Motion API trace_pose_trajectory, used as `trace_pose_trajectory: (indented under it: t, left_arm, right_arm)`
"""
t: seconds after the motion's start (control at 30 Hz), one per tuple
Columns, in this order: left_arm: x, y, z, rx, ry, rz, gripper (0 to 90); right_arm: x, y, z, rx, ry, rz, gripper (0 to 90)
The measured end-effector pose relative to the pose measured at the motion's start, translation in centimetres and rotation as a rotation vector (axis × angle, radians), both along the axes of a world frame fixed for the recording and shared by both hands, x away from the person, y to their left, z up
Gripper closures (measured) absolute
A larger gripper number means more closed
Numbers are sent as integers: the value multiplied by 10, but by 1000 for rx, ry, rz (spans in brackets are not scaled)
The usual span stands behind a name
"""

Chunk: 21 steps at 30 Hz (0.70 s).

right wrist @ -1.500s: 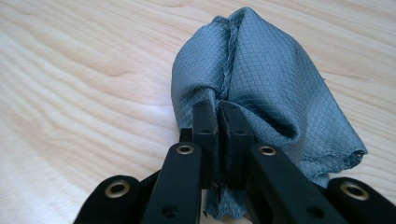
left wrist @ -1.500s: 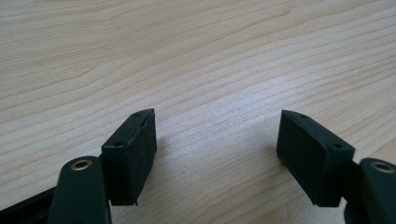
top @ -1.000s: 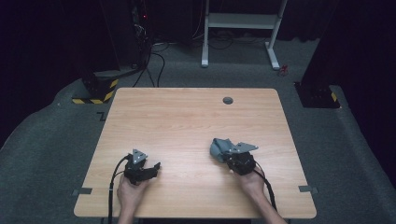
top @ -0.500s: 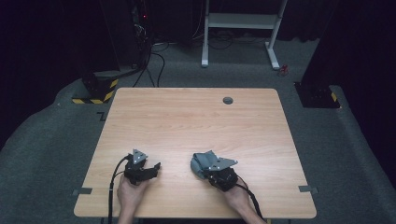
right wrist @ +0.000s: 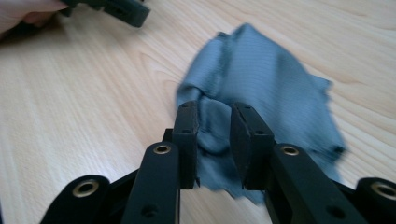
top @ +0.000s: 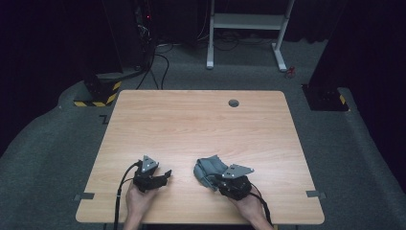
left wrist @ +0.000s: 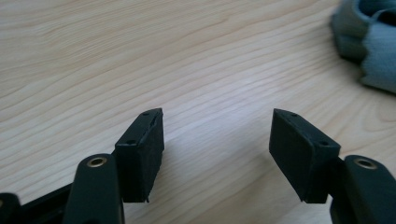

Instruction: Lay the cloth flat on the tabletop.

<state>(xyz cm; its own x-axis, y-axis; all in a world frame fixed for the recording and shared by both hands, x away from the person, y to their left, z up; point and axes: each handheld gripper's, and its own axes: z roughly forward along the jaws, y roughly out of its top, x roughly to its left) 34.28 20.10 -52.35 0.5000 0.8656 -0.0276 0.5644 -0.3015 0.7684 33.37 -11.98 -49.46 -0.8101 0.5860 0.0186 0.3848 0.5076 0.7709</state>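
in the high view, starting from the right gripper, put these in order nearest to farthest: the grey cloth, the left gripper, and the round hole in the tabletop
1. The grey cloth, pinched in the right gripper, on the table's near side.
2. The left gripper, off to the left along the near edge.
3. The round hole, far across the tabletop near the back edge.

Lab (dark-curtained); bare wooden table (top: 201,124); floor cables (top: 155,67); hazard-striped base (top: 98,93)
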Motion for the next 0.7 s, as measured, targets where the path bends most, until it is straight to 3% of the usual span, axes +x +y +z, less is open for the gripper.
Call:
trace_pose_trajectory:
  t: [0.07,0.1,0.2,0.3,0.33,0.37,0.4,0.43,0.5,0.53,0.57,0.6,0.7]
  left_arm:
    - [-1,-13,6,-44,5,-61,369]
    - [-1,-13,6,-44,5,-61,371]
    - [-2,-36,16,-78,-1,-144,379]
    - [-1,-49,20,-90,2,-189,392]
    - [1,-57,21,-85,2,-214,405]
    - [2,-62,22,-80,5,-221,420]
    - [4,-73,23,-57,6,-250,430]
    - [4,-73,23,-57,6,-250,433]
    - [5,-85,24,-44,8,-271,445]
    - [7,-92,24,-9,9,-279,490]
    - [7,-92,24,-9,9,-279,499]
    - [10,-97,23,28,10,-279,506]
    - [14,-99,20,32,26,-279,507]
  right_arm:
    - [3,-7,-1,-10,-4,-29,696]
    - [5,-9,-2,-11,-4,-37,688]
    - [9,-8,-4,-28,-7,-56,657]
    - [12,-7,-6,-41,-1,-59,655]
    - [14,-6,-7,-40,7,-57,673]
    - [17,-5,-8,-45,15,-39,774]
    - [17,-4,-8,-44,16,-33,826]
    - [18,-4,-7,-43,14,-27,861]
    - [18,-4,-6,-43,12,-22,873]
    - [20,-5,-3,-38,6,-18,879]
    - [20,-5,-3,-38,6,-18,879]
    - [22,-8,1,-27,-1,-25,880]
    - [27,-12,7,-19,-5,-43,880]
